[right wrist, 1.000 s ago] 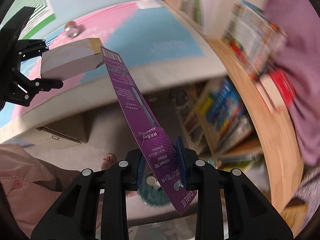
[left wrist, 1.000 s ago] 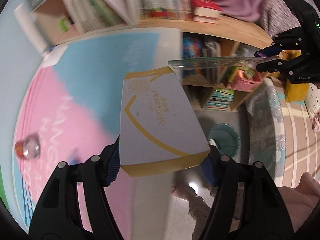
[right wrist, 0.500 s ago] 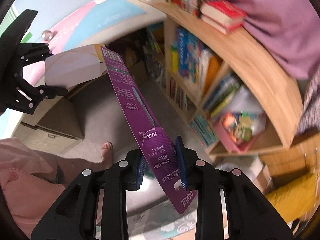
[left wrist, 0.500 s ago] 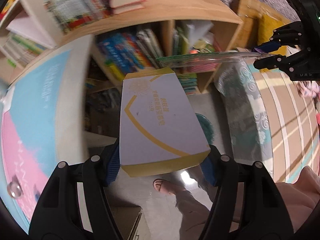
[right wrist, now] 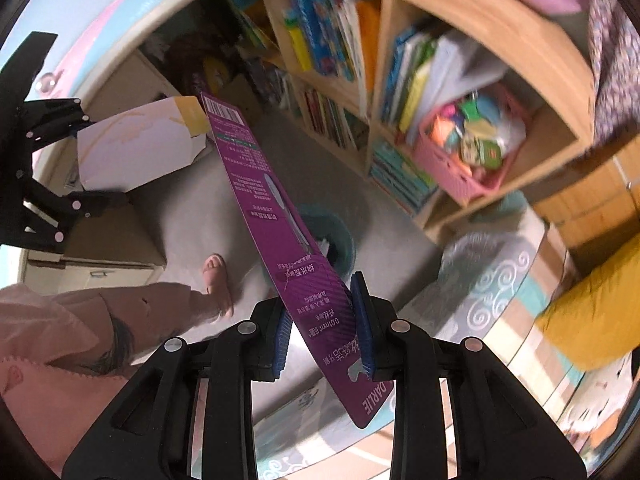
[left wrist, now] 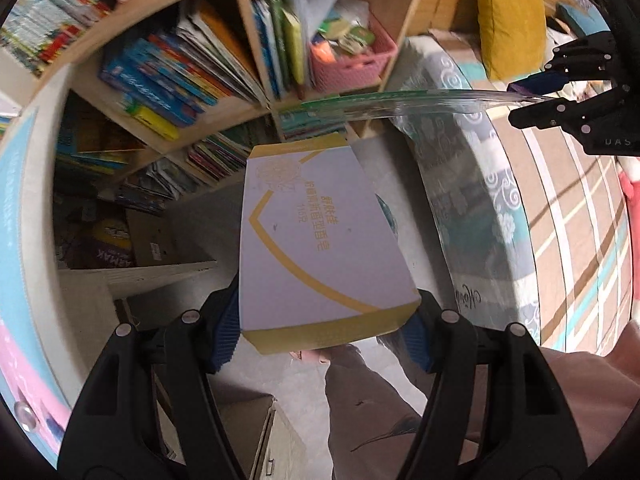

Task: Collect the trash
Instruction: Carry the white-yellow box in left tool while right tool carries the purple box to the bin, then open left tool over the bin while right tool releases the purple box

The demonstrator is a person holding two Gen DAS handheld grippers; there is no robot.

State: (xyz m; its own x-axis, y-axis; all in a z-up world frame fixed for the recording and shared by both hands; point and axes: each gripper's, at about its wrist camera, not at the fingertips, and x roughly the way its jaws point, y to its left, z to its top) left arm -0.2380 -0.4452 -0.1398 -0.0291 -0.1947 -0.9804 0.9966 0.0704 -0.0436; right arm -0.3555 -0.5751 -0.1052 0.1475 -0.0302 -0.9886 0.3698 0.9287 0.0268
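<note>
My left gripper (left wrist: 324,332) is shut on a white and gold soap box (left wrist: 316,248), held in the air above the floor. The box also shows in the right wrist view (right wrist: 132,152), with the left gripper (right wrist: 60,160) at the left edge. My right gripper (right wrist: 324,332) is shut on a long purple toothbrush package (right wrist: 276,216). In the left wrist view the package (left wrist: 400,102) is seen edge-on, held by the right gripper (left wrist: 540,96) at the upper right. A round teal bin (right wrist: 336,236) stands on the grey floor beneath the package, partly hidden by it.
A wooden bookshelf (right wrist: 400,12) full of books holds a pink basket (right wrist: 460,168). A patterned rug (left wrist: 480,200) and a yellow cushion (left wrist: 508,16) lie to the right. A cardboard box (left wrist: 256,440) and the person's leg and foot (right wrist: 216,276) are below. The pink and blue table edge (left wrist: 24,280) is at the left.
Both grippers have swung away from the pink and blue table toward the bookshelf and floor. Each keeps its hold on its item. The teal bin has come closer in the right wrist view.
</note>
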